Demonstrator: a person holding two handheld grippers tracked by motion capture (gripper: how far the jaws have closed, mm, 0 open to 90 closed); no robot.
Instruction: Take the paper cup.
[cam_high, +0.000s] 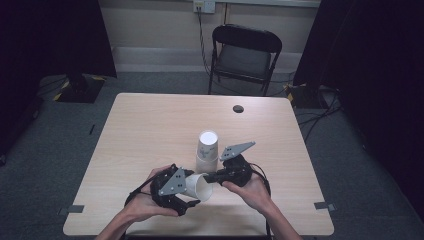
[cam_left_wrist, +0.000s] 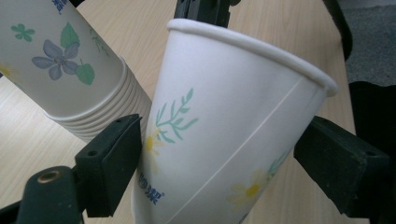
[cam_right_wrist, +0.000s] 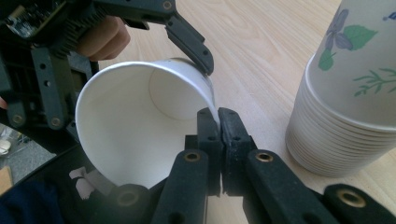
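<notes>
Near the front edge of the light wooden table (cam_high: 150, 120), your left gripper (cam_high: 175, 192) has the single white paper cup with a flower print (cam_high: 199, 186) between its jaws, lying on its side with the open mouth toward your right hand. In the left gripper view the left pad (cam_left_wrist: 114, 154) is at the cup wall (cam_left_wrist: 224, 135), but the right pad (cam_left_wrist: 341, 165) stands a little apart from it, so these jaws are loose around the cup and do not press it. Your right gripper (cam_high: 216, 176) is closed tight on the cup's rim (cam_right_wrist: 212, 112); in the right gripper view its two jaws pinch the thin wall at the mouth. Just behind the cup, toward the middle of the table, stands the stack of white flower-printed paper cups (cam_high: 206, 150), upside down. Near the far edge there is a small dark round hole (cam_high: 238, 108) in the table.
</notes>
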